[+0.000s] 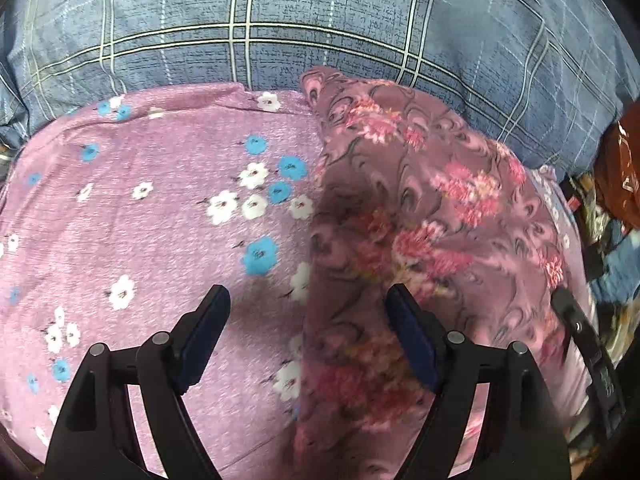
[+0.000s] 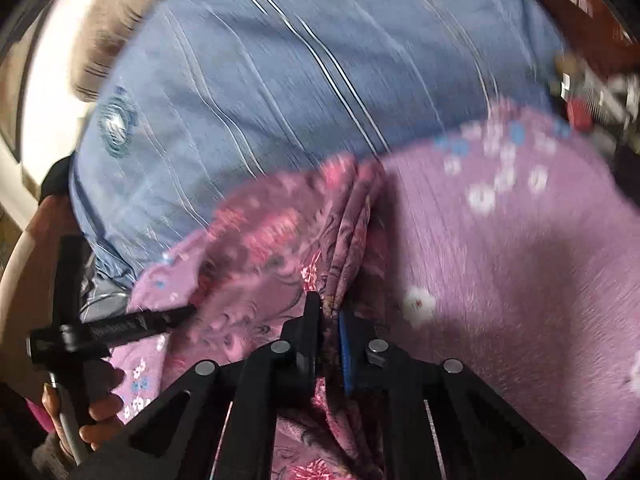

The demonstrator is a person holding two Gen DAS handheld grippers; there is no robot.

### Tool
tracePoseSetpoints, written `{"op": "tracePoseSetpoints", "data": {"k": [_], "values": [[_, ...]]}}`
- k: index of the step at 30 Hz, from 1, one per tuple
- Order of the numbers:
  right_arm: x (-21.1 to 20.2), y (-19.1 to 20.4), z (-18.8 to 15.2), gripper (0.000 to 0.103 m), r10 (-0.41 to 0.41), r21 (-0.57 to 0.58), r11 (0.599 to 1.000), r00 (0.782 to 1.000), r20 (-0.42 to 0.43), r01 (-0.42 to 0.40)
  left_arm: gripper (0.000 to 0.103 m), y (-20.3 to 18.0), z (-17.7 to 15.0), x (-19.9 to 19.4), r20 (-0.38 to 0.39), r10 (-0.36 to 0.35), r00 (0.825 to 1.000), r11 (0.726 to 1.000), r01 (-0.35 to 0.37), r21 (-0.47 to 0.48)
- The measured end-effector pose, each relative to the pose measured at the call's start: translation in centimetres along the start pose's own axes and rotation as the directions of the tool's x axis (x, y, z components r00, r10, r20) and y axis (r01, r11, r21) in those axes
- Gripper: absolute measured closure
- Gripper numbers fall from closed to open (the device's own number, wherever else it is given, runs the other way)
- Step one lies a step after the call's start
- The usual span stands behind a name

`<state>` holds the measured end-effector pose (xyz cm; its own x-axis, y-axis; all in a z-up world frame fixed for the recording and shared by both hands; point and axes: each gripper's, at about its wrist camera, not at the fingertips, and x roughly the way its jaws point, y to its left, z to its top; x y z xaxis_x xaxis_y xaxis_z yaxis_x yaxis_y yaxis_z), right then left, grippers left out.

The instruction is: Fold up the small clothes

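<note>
Nearest to me, my right gripper [image 2: 329, 316] is pinching a bunched fold of the dark floral garment [image 2: 264, 248], pleats rising from between its pressed fingers. My left gripper [image 1: 306, 312] hangs with its fingers spread wide and nothing between them, straddling the seam where that garment [image 1: 432, 208] overlaps the lilac flowered cloth [image 1: 160, 208]. Both pieces lie on the blue checked bedding [image 1: 320, 28], which stretches beyond them. The right view is blurred.
</note>
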<state>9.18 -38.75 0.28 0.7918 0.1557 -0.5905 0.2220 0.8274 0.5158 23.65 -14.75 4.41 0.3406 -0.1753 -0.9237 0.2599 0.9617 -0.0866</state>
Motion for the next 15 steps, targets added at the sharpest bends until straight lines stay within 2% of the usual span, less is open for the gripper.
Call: {"op": "tracePoseSetpoints", "data": {"k": [1,2,3,4,5,7,9,10,12,13,14,15], "values": [[0.2,-0.1,-0.1,0.096,-0.042,-0.017,0.999,0.999,0.001,0.042,0.022,0.4,-0.4,0.0,-0.016,-0.006,1.000,1.000,0.006,-0.002],[1.5,-0.7,-0.3,0.096,-0.117,-0.029,0.993,0.992,-0.057,0.115,0.022,0.9,-0.8,0.0,-0.043,-0.029,0.999,0.999,0.028,-0.017],[2.4,-1.5,-0.4,0.096,-0.153,-0.011,0.988,0.982,-0.109,0.153,0.022,1.8,-1.3,-0.3,-0.058,-0.059,0.997,0.998,0.056,-0.041],[2.1,-2.4,-0.5,0.095,-0.125,0.037,0.991,0.985,-0.121,0.130,0.022,2.6,-1.8,-0.7,-0.061,-0.089,0.994,0.994,0.085,-0.061],[0.9,-3.1,-0.5,0.088,-0.070,0.099,0.992,0.992,-0.102,0.080,0.022,3.3,-2.4,-1.3,-0.061,-0.118,0.991,0.991,0.113,-0.076],[-1.7,-4.5,-0.8,0.083,0.018,0.208,0.978,0.998,-0.058,-0.005,0.022,4.4,-3.8,-2.0,-0.071,-0.197,0.978,0.976,0.189,-0.111],[-3.2,-5.3,-1.8,0.062,0.092,0.258,0.963,0.994,-0.051,-0.076,0.022,4.6,-5.0,-1.5,-0.096,-0.278,0.956,0.955,0.264,-0.137],[-3.5,-5.3,-2.4,0.060,0.108,0.259,0.962,0.993,-0.055,-0.090,0.022,4.1,-5.7,-0.9,-0.115,-0.302,0.946,0.948,0.285,-0.143],[-2.6,-4.6,-3.9,0.061,0.101,0.228,0.971,0.990,-0.099,-0.076,0.022,3.6,-6.8,0.3,-0.162,-0.295,0.941,0.951,0.273,-0.147],[-1.8,-4.2,-4.6,0.064,0.087,0.205,0.977,0.986,-0.142,-0.057,0.022,3.2,-7.2,-0.2,-0.140,-0.275,0.951,0.958,0.258,-0.128],[-1.4,-3.6,-4.8,0.087,0.080,0.186,0.981,0.983,-0.165,-0.049,0.028,2.8,-7.3,-0.8,-0.135,-0.268,0.954,0.961,0.255,-0.107],[-1.4,-2.9,-4.9,0.094,0.065,0.146,0.988,0.983,-0.171,-0.039,0.034,2.6,-7.3,-1.4,-0.139,-0.297,0.945,0.953,0.285,-0.098]]}}
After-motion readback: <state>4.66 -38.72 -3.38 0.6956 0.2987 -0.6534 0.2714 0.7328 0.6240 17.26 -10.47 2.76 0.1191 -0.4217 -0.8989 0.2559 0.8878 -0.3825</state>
